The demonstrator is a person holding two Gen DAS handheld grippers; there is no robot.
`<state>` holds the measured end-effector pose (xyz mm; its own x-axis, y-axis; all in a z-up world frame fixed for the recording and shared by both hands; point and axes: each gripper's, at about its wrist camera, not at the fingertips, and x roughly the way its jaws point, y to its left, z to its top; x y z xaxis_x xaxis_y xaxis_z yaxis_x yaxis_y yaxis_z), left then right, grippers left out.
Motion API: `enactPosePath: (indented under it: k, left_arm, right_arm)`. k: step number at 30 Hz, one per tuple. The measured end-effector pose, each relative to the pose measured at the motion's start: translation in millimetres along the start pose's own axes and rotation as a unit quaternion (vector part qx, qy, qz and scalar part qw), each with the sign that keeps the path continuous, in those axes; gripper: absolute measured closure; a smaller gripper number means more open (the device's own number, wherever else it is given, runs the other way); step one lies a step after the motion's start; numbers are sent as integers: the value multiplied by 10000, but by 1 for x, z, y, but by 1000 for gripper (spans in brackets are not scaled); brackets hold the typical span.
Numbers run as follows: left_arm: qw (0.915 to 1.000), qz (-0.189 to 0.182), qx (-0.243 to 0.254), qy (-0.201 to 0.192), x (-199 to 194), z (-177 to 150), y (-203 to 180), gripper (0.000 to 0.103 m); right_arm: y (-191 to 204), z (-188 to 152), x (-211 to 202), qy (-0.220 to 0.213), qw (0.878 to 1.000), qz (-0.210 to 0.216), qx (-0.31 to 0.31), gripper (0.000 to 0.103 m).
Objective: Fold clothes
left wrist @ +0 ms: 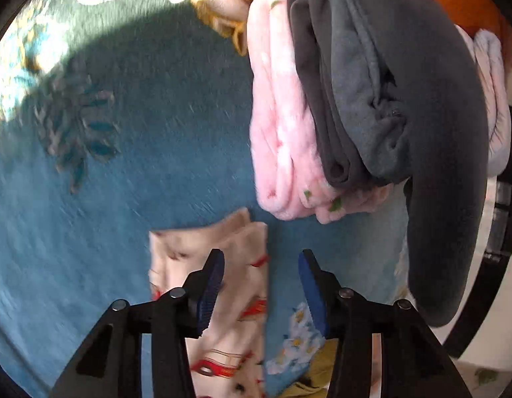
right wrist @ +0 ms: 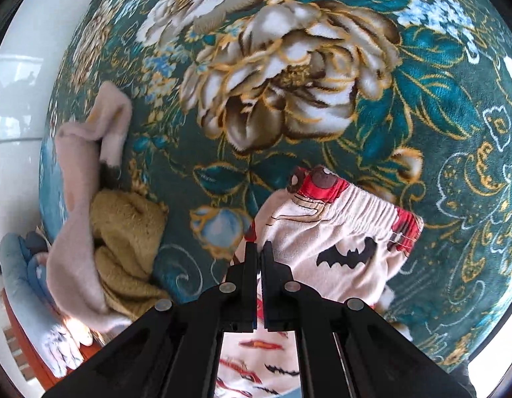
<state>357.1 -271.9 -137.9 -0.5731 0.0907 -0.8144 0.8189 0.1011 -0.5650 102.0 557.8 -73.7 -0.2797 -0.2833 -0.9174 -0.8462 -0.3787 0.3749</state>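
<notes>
Cream printed pants (right wrist: 325, 245) with red cars, black bats and an elastic waistband lie on the teal floral blanket (right wrist: 289, 76). My right gripper (right wrist: 259, 248) is shut on the pants near the waistband's left edge. In the left wrist view, my left gripper (left wrist: 260, 265) is open and empty, its blue pads just above the leg end of the same pants (left wrist: 222, 298), which lies flat on the blanket (left wrist: 123, 165).
A pile of folded pink fleece (left wrist: 282, 132) and grey garments (left wrist: 405, 99) sits right of the left gripper. A crumpled mustard and pale pink garment (right wrist: 100, 232) lies left of the right gripper. White floor (right wrist: 20, 99) shows beyond the blanket's edge.
</notes>
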Motion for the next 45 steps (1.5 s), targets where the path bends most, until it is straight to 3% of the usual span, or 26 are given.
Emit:
enactPosePath:
  k: [4,6,9,14,15,16,17,23,28,30,31,32,34,40,43,45]
  left_arm:
    - [9942,648,851,-62,-5,1,7,49]
    - [9917,714,1063,70,0,-4,12,43]
    - [9893,732,1234,255,14,-10,17,39]
    - [9868,771,1380,347,35,-16,20,39]
    - [9862,783,1427,310,36,-17,18,41]
    - [9855,795,1474,273,38,-18,16,41]
    - [9857,798,1460,253,39,-18,15,41]
    - [9893,895,1146,143,46,-13,14,52]
    - [9874,1042,1189,28,39,-13,14,80]
    - [9873,1004,1234,-33,34,-16,7,84]
    - [9871,972,1270,-52,30,-17,4,87]
    - [9867,941,1322,-72,25,-18,-1,88]
    - [9863,839,1420,-96,14,-21,-9,88]
    - [9835,254,1789,-60,-42,-33,-30,94]
    - [9776,198,2093,-71,-59,-47,-28,94]
    - [9739,423,2229,106,-47,-49,-17,94]
  right_arm:
    - [2,-4,4,24,9990,422,-114,97]
    - [4,-9,0,-24,9978,604,-270,96]
    - [3,-18,-10,-67,9961,686,-552,79]
    - [-37,-31,-32,-214,9953,362,-871,62]
    - [-49,-31,-31,-214,9962,288,-791,59]
    - [-62,-31,-30,-213,9970,213,-710,49]
    - [-75,-32,-28,-212,9977,139,-630,48]
    - [-116,-24,-4,-281,9992,264,-47,48]
    - [-127,-13,12,-425,9961,501,589,48]
    - [-126,-11,11,-455,9947,478,783,56]
    - [-125,-10,10,-467,9941,472,857,70]
    - [-120,-9,6,-457,9946,507,780,85]
    - [-111,-7,-2,-443,9954,581,616,88]
    - [-82,-6,-74,-605,9905,1216,-230,90]
    - [-82,-7,-104,-759,9877,1228,-600,90]
    - [-93,-5,-118,-830,9875,1101,-766,90]
